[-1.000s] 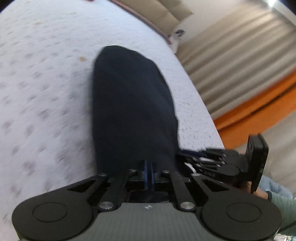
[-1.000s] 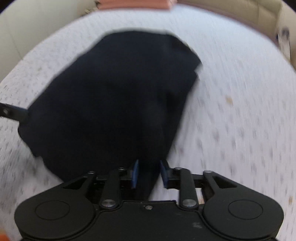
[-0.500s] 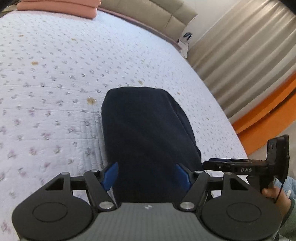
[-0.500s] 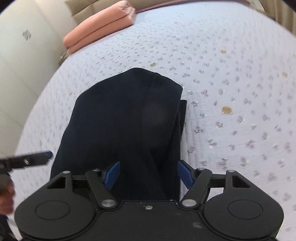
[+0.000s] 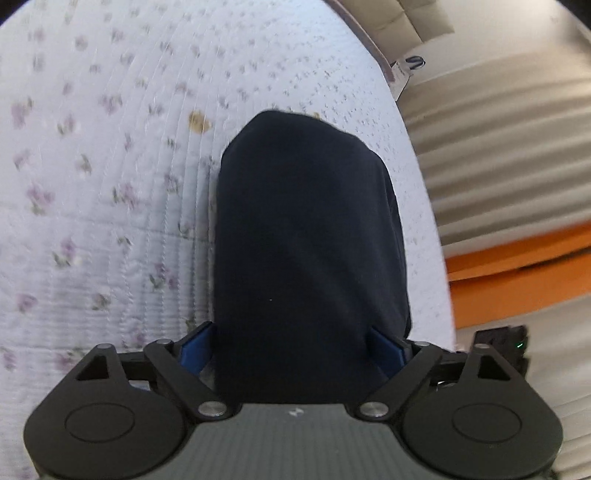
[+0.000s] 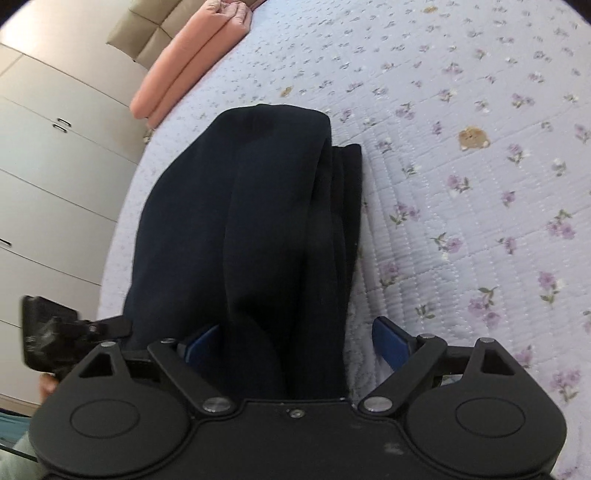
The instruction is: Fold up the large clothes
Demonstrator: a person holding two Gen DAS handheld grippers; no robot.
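A dark navy garment lies folded into a narrow stack on the floral quilted bed. My left gripper is open, its blue pads on either side of the garment's near end. In the right wrist view the same garment shows several folded layers along its right edge. My right gripper is open, with the near end of the garment between its spread fingers. The left gripper's body shows at the left edge of the right wrist view.
A folded pink blanket lies at the far end of the bed by a beige headboard. White wardrobe doors stand to the left. Curtains and an orange strip lie beyond the bed's right edge.
Both grippers were shut on the garment a second ago, opened and let it go. They now sit lower and closer over its near end.
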